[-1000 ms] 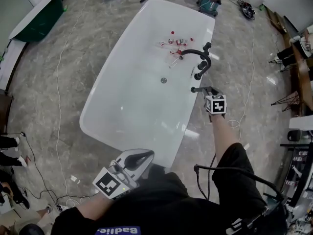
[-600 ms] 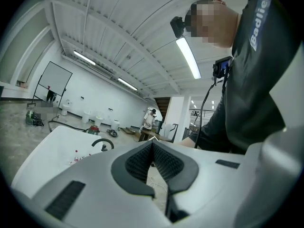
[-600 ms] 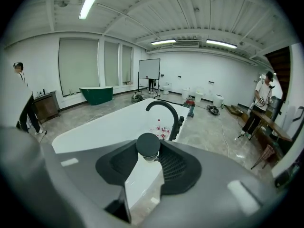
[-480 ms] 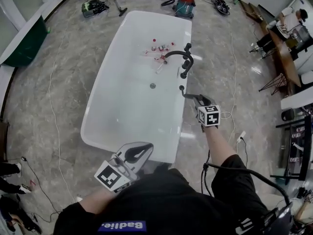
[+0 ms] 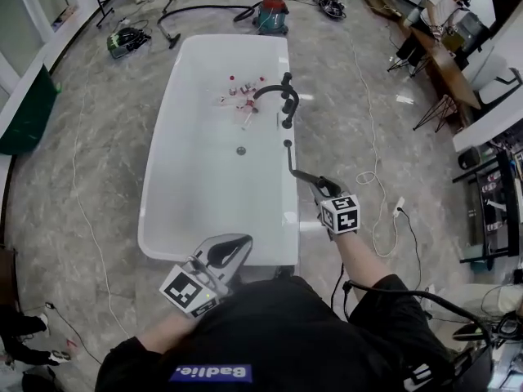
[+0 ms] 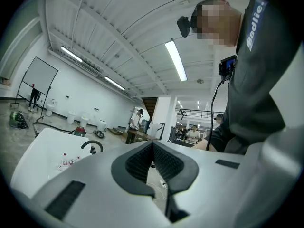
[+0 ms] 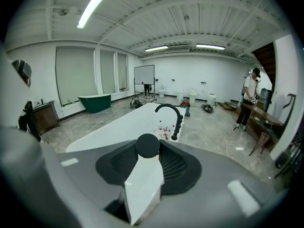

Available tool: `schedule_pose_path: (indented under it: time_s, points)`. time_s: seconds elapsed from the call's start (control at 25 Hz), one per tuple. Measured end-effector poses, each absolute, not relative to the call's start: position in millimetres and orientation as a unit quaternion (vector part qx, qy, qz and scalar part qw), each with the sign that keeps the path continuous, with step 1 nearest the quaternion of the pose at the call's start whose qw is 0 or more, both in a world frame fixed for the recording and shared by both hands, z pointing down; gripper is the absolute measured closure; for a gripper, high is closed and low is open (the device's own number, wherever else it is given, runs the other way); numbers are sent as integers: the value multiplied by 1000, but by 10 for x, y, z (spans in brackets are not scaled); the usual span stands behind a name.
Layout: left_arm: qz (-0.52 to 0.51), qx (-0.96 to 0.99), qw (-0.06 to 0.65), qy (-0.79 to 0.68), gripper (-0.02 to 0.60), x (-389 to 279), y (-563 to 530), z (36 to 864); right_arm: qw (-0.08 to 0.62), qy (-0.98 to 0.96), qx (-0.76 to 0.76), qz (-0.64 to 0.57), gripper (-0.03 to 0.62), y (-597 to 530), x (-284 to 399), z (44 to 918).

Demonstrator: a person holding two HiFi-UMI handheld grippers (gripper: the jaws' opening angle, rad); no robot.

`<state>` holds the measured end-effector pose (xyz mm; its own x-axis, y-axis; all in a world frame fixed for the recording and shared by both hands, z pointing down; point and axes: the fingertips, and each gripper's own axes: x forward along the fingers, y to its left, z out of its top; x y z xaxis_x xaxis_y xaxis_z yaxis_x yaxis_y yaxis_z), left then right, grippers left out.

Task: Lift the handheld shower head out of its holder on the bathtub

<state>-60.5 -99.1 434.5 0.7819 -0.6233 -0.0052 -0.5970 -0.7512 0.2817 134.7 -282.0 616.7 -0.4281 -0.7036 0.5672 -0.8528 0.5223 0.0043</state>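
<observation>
Right gripper [image 5: 315, 184]: jaws partly closed, pads clamped on the handle of the slim black handheld shower head [image 5: 293, 160]. In the right gripper view the round black end of the wand [image 7: 147, 145] sits between the ribbed pads, gripped from both sides. Gripper pitched downward, marker cube nearest the person.

Shower head position: held in the air by the right gripper alone. From the head view it runs away from the jaws toward the tub, far tip over the right-hand rim of the white oval freestanding bathtub [image 5: 155, 211]. Tip is near, but apart from, the black arched tub faucet [image 5: 280, 96] mounted on that rim. The holder itself cannot be made out.

Left gripper [image 5: 231, 250]: close to the person's torso, at the near end of the tub, well apart from the shower head. Left gripper view shows the pad tips meeting [image 6: 152, 148], nothing between them. It points about level across the room.

Tub contents: a cluster of small red-capped bottles [image 5: 240, 93] on the tub floor below the faucet; drain further toward the near end.

Surroundings: grey marbled tile floor [image 5: 98, 153]; red and teal canister vacuum cleaner [image 5: 272, 13] beyond the tub's far end.
</observation>
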Motion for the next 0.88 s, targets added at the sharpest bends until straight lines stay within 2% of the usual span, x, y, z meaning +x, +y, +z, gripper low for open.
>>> schedule_pose_path:
  time_s: [0.28,0.68,0.88]
  points:
    - [-52,947,131,-289,591,-554,-887,4283,230,-826,485,171,462,-2082,1345,5875]
    - [-44,964,126,-231,591,-357,-803,4237,141,-829,502,202,462,-1393,1378,5267]
    - [-34,965,133,-224,591,-270,-808,4244,132,-832,502,195,462,-1176,1382,5042]
